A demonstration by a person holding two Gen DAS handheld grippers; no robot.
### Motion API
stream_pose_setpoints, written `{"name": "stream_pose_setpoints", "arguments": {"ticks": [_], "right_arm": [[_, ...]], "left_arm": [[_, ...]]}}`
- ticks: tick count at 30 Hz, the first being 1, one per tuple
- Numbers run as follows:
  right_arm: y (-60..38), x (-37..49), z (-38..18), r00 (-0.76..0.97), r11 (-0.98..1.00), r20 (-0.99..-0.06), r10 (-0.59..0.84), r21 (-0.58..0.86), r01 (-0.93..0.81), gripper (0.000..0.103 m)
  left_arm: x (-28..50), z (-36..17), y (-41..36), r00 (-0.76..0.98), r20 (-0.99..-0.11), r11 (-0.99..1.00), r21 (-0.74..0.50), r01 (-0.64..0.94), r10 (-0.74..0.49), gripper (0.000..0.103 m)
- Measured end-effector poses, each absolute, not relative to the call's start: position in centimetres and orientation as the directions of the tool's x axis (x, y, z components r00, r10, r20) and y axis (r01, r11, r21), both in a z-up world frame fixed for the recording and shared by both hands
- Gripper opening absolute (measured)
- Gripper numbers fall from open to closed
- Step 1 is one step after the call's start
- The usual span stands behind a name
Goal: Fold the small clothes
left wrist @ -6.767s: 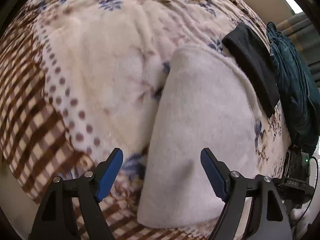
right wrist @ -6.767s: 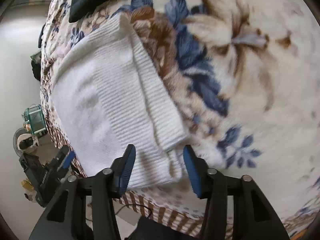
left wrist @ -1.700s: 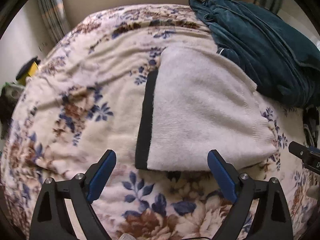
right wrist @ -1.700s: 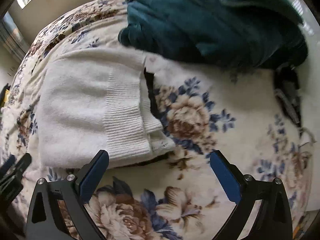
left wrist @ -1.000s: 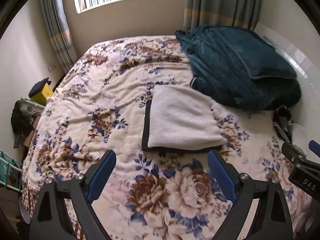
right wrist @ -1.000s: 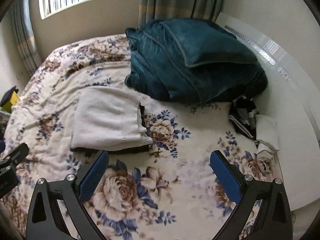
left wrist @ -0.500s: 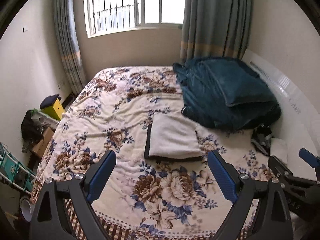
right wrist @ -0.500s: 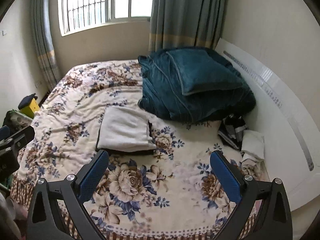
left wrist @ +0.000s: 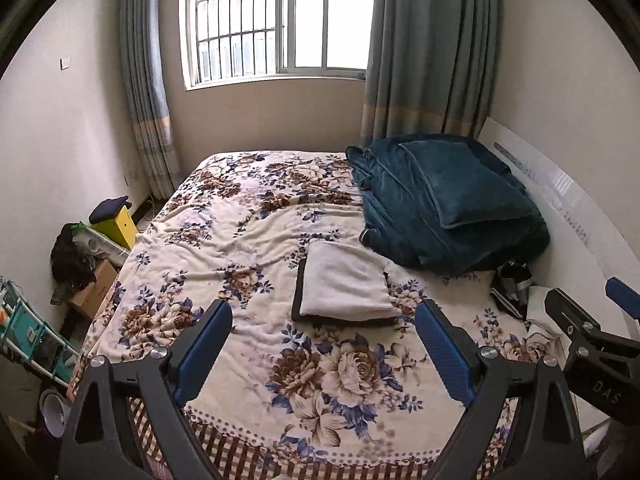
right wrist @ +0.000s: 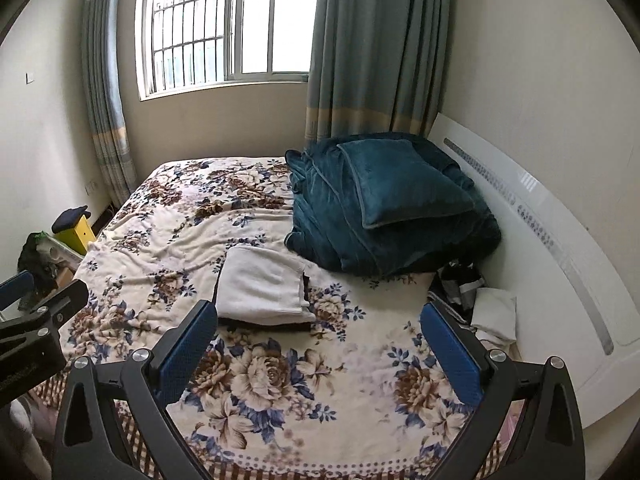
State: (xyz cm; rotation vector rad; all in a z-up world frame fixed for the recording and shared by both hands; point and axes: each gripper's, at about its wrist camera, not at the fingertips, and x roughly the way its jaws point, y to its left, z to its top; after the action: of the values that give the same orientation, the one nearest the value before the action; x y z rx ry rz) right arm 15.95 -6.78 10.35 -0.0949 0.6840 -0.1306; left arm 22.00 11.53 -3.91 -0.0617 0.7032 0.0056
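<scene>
- A folded white garment (left wrist: 344, 286) lies flat on the floral bedspread (left wrist: 224, 240), near the middle of the bed and a little toward its right side.
- It forms a neat, roughly rectangular stack, with a ribbed knit band along its right edge in your right wrist view (right wrist: 262, 284).
- It rests on top of a folded dark garment (left wrist: 297, 292), which shows only as a thin black border along the white piece's left and near edges.
- A heaped teal blanket (left wrist: 444, 208) sits just behind and to the right of the stack, close to it; you cannot tell whether they touch.
- Your left gripper (left wrist: 324, 354) hangs above the foot of the bed, its blue-padded fingers (left wrist: 204, 344) spread wide and holding nothing.
- Your right gripper (right wrist: 318, 354) is equally wide open and empty, well apart from the clothes.
- Compared with half a second ago, both cameras sit slightly farther back and higher, so the stack looks smaller and more of the window (left wrist: 276, 20) and curtains (left wrist: 428, 52) shows.
- Nearly seven seconds ago the white garment filled both views right at your fingertips, with the dark piece lying separately beside it; now they are stacked.
- A yellow box (left wrist: 118, 220) and clutter stand on the floor to the bed's left.
</scene>
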Motion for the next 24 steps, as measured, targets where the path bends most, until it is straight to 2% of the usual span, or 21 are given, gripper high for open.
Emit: {"name": "stream_pose_setpoints", "arguments": {"ticks": [1,24], "right_arm": [[-6.8,15.7,10.5,0.773,0.987,-0.616,-0.152,-0.131,0.09,0.103],[-6.3,15.6,11.1,0.784,0.99,-0.605,-0.141,-0.108,0.095,0.103]], "left_arm": [[21.9,-3.8,11.5,0.765,-0.644,0.998,-0.05,-0.027,-0.012,0.103],[21.3,-2.8,12.7,0.788,-0.615,0.999,-0.017,-0.047,0.027,0.103]]}}
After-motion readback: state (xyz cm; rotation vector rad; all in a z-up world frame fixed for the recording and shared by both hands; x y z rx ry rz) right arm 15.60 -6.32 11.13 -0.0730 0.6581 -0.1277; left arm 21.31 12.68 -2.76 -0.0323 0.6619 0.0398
